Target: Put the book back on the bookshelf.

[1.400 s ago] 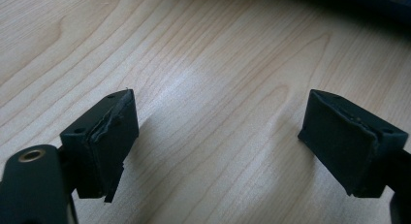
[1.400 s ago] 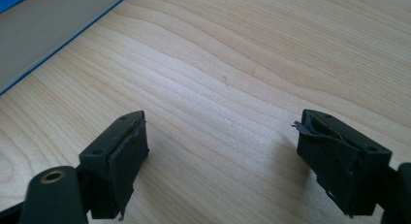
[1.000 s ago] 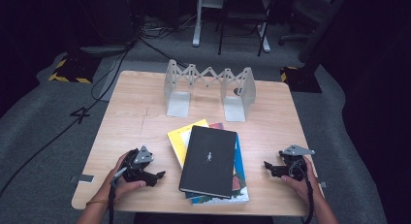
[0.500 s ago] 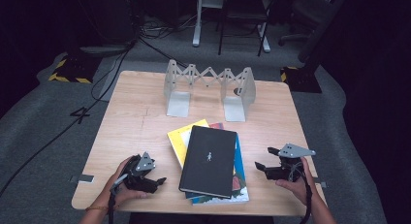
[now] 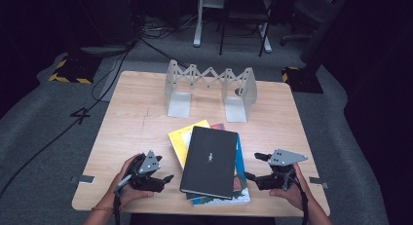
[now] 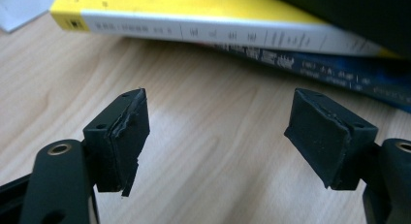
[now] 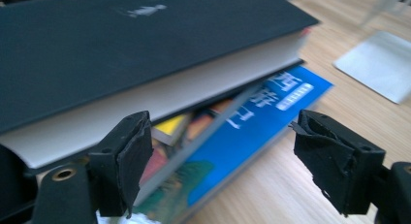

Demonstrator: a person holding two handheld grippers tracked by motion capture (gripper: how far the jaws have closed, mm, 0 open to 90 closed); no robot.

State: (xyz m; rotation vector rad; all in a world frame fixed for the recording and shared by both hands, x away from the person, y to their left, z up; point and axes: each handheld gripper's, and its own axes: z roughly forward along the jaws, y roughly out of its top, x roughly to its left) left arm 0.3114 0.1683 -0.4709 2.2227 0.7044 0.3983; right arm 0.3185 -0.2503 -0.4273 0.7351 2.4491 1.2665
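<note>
I've got the left gripper low at the near-left of the table, jaws wide apart w/ nothing btwn them; they've just been closing a bit, only bare wood in the gap. Through the left gripper view, its pads point at the stack's spine side: yellow book on top there, blue book under it, both flat on the wood, apart from the jaws.

Right gripper sits near-right, jaws also open, gripping nothing. In the right gripper view the black book lies on top of the stack, just ahead of the jaws, the blue book's cover poking out beneath it. I can't tell if the left pad there brushes the stack edge.

From the high view, the stack is mid-table toward the near edge, btwn the two grippers: black book uppermost, slightly askew, yellow book sticking out at its far-left, blue book along the right and near edge.

Only holder on the table: the grey expanding bookend rack, upright at the far side, well apart from the stack. No books in it.
</note>
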